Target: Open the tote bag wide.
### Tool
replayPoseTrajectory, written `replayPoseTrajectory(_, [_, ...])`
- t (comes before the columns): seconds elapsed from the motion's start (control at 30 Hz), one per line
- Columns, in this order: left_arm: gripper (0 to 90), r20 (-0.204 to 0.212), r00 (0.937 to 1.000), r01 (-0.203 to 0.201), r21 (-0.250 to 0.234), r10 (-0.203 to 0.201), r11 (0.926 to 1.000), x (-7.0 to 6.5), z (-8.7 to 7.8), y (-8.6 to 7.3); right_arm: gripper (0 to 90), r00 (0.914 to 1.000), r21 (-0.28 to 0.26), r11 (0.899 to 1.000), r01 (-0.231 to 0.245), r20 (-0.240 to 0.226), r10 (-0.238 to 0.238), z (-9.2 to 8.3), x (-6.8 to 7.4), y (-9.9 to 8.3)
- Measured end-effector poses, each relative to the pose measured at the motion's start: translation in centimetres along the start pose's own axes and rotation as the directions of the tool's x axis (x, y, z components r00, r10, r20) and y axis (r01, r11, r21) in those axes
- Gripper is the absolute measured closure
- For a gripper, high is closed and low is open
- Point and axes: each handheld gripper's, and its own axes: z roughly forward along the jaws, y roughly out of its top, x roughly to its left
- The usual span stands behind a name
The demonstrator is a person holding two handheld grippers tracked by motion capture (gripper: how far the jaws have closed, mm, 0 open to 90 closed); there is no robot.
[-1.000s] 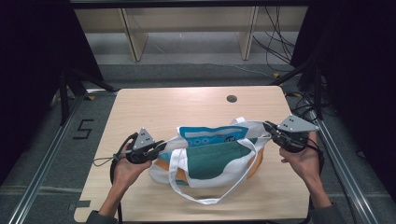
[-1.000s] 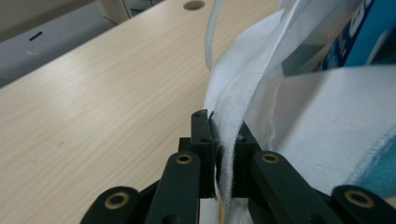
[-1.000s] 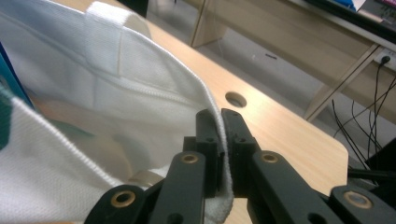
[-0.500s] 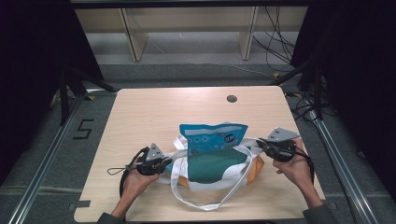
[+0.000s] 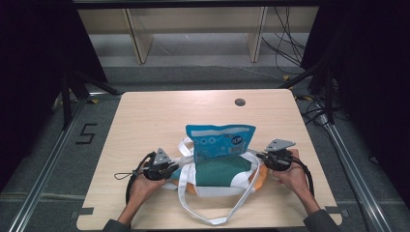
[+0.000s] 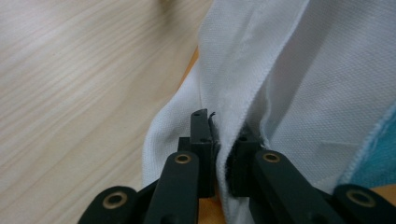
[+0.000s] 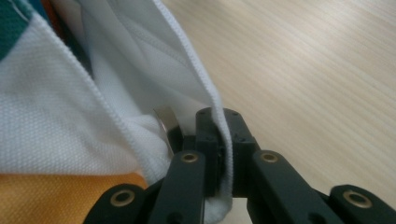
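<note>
Light wooden table (image 5: 145, 121)

A white, green and orange fabric tote bag (image 5: 217, 176) lies on it, toward the near edge from the table's dark round hole (image 5: 240, 102).

Left tool (image 5: 175, 166) clamped shut, pointing inward; right tool (image 5: 260, 155) likewise, facing it; forearms low.

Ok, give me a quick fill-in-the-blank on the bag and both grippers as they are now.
1. Both grippers, the left gripper and the right gripper, are shut on the bag's ____ fabric.
2. The pouch standing up out of the bag is ____ in colour.
3. The bag rests on the ____.

Missing words: white; blue; table
</note>
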Motion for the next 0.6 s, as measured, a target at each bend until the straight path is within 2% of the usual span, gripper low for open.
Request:
replayPoseTrajectory(0.07, [82.2, -0.011, 0.9998, -0.019, 0.008, 0.019, 0.9998, 0.8, 0.2, 0.2, 86.7, 0.9999, -0.013, 1.000, 0.014, 0.007, -0.014, 0.5, -0.3, 0.3])
replayPoseTrajectory(0.1, [81.9, -0.013, 0.9999, 0.008, -0.013, -0.008, 0.9999, 0.9, 0.4, 0.2, 86.7, 1.0000, -0.010, 1.000, 0.009, 0.000, -0.009, 0.6, -0.4, 0.4])
replayPoseTrajectory(0.13, [81.8, -0.010, 0.9996, 0.028, -0.003, -0.028, 0.9996, 1.1, 0.5, 0.2, 86.7, 1.0000, -0.006, 1.000, 0.004, -0.001, -0.004, 0.7, -0.5, 0.6])
replayPoseTrajectory(0.17, [81.7, -0.019, 0.9996, 0.018, -0.016, -0.019, 0.9997, 1.4, 0.7, 0.4, 86.7, 0.9999, -0.004, 1.000, -0.014, 0.000, 0.014, 0.9, -0.5, 0.7])
replayPoseTrajectory(0.23, [81.6, -0.023, 0.9986, 0.047, -0.023, -0.048, 0.9986, 1.8, 1.1, 0.5, 86.7, 0.9999, -0.020, 1.000, 0.003, 0.016, -0.003, 1.4, -1.0, 1.1])
replayPoseTrajectory(0.27, [81.5, -0.027, 0.9982, 0.053, -0.030, -0.054, 0.9982, 2.0, 1.2, 0.5, 86.7, 0.9998, -0.013, 1.000, -0.007, 0.019, 0.007, 1.7, -1.1, 1.4])
replayPoseTrajectory(0.3, [81.2, -0.032, 0.9963, 0.078, -0.032, -0.079, 0.9964, 2.4, 1.5, 0.7, 86.6, 0.9995, -0.008, 1.000, -0.024, 0.020, 0.024, 2.1, -1.3, 1.7])
replayPoseTrajectory(0.4, [80.5, -0.024, 0.9971, 0.072, -0.032, -0.072, 0.9969, 2.7, 1.5, 0.7, 86.0, 0.9993, -0.023, 1.000, -0.015, 0.033, 0.016, 2.6, -1.6, 2.1])
replayPoseTrajectory(0.43, [79.5, -0.025, 0.9962, 0.082, -0.040, -0.083, 0.9958, 2.7, 1.4, 0.7, 84.4, 0.9994, -0.024, 1.000, -0.007, 0.032, 0.008, 2.6, -1.8, 2.2])
replayPoseTrajectory(0.47, [76.7, -0.022, 0.9950, 0.096, -0.039, -0.097, 0.9946, 2.7, 1.3, 0.7, 80.2, 0.9991, -0.026, 0.999, -0.028, 0.031, 0.029, 2.5, -1.9, 2.3])
replayPoseTrajectory(0.5, [70.7, -0.010, 0.9960, 0.088, -0.026, -0.088, 0.9958, 3.0, 0.7, 0.9, 68.6, 0.9972, -0.041, 0.998, -0.055, 0.049, 0.057, 1.9, -2.4, 2.5])
replayPoseTrajectory(0.53, [65.7, -0.010, 0.9960, 0.088, -0.026, -0.088, 0.9958, 3.0, 0.7, 0.9, 68.6, 0.9972, -0.041, 0.998, -0.055, 0.049, 0.057, 1.9, -2.4, 2.5])
replayPoseTrajectory(0.57, [65.7, -0.009, 0.9955, 0.095, -0.023, -0.095, 0.9952, 3.0, 0.3, 1.2, 64.9, 0.9944, -0.047, 0.995, -0.087, 0.056, 0.090, 1.3, -2.7, 2.6])
replayPoseTrajectory(0.6, [61.2, -0.001, 0.9966, 0.082, -0.015, -0.082, 0.9965, 3.0, -0.2, 1.5, 63.2, 0.9931, -0.073, 0.992, -0.100, 0.054, 0.104, 0.4, -3.1, 2.8])
